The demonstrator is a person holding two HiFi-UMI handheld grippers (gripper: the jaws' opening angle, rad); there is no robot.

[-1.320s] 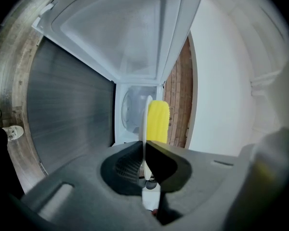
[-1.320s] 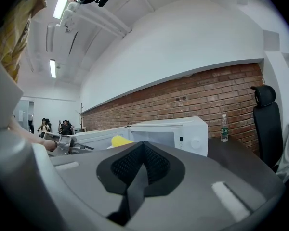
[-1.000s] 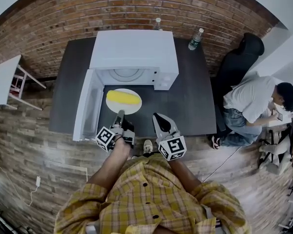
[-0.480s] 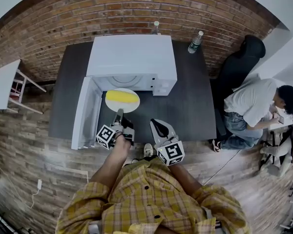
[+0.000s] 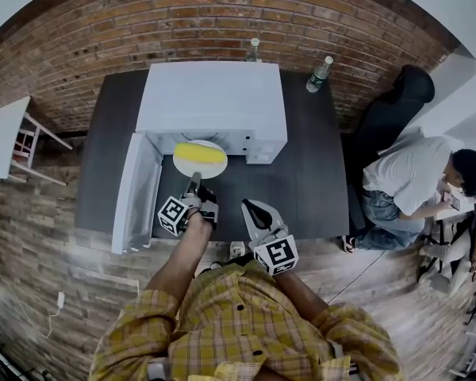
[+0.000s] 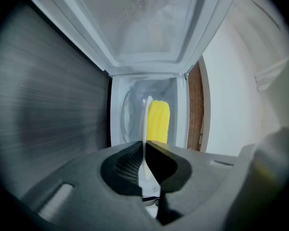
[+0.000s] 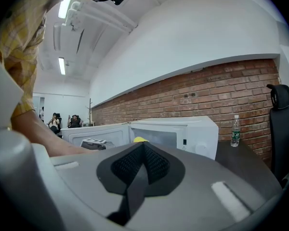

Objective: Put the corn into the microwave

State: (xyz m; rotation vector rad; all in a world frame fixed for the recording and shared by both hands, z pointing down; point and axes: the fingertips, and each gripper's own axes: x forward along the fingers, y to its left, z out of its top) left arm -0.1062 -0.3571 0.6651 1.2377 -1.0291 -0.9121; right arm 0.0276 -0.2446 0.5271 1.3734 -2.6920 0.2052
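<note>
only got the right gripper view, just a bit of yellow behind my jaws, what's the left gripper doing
observer: the left gripper is shut on the near rim of a white plate, and the corn lies on that plate.
operator: is it inside yet
observer: not fully. in the head view most of the plate shows in front of the microwave, right at its mouth.
operator: anything blocking the way in
observer: no, the door stands swung wide open at the plate's left.
</note>
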